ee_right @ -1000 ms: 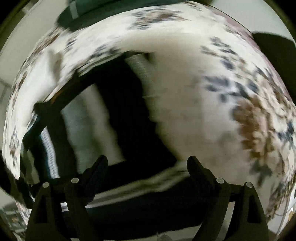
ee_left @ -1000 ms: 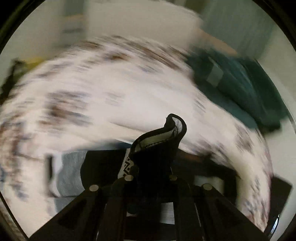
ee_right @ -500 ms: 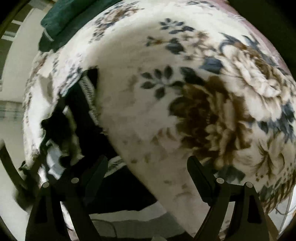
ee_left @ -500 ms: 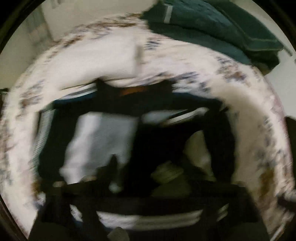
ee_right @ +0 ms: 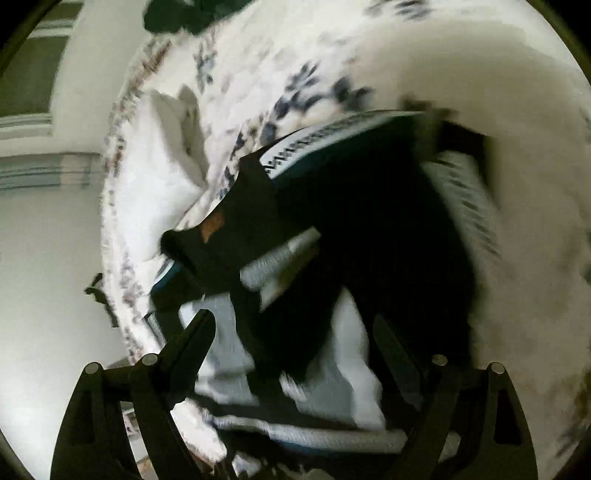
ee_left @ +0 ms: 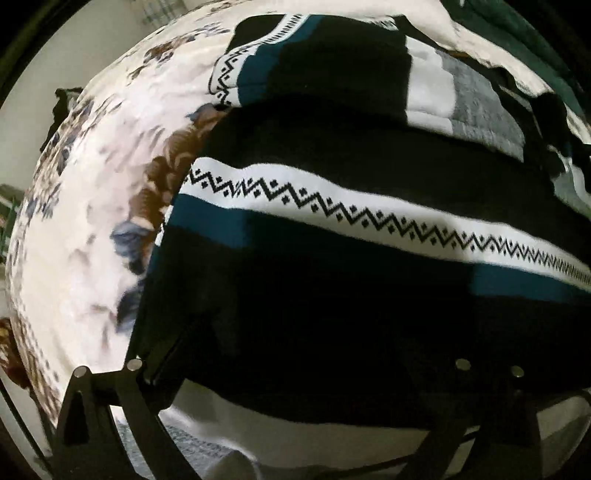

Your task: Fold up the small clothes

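We have the left gripper (ee_left: 295,417) close above the sweater (ee_left: 332,314), jaws just opened wide, the dark knit lying under them and nothing pinched, so the garment rests on its own on the floral blanket (ee_left: 85,221). The right gripper (ee_right: 295,347) hangs over the sweater's (ee_right: 351,229) rumpled part, its jaws spread and empty too, presumably ready for the next fold. We count two grippers, one sweater, one blanket beneath it and one dark green cloth (ee_right: 173,18) beyond the sweater at the blanket's far edge.
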Tool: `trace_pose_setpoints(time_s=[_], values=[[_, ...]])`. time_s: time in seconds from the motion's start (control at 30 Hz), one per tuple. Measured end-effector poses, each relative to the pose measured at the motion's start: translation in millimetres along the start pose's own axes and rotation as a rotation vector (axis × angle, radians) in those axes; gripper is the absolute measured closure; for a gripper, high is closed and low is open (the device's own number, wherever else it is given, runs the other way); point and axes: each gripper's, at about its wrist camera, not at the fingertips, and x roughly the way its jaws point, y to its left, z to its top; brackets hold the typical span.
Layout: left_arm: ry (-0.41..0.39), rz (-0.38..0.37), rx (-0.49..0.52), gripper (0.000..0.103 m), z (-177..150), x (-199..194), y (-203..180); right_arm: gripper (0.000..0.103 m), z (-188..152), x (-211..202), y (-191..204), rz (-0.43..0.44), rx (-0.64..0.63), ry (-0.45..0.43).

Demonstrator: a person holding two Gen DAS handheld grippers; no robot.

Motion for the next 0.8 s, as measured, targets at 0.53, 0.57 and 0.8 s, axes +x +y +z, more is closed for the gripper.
trace_pose_setpoints(time_s=[0.53, 0.57, 0.8], values=[[0.01, -0.104, -0.169, 0.0, 23, -30, 52, 0.078, 1, -27, -41, -0.363, -0.102, -0.009], [-0.011, -0.113, -0.196, 0.0, 32, -36, 62, 0.066, -2, -33, -39, -0.387, -0.108, -0.021], [-0.105, -0.35, -0.422, 0.0, 101, -27, 120, 0.043, -21, -52, 57, -0.24, -0.229, -0.152]])
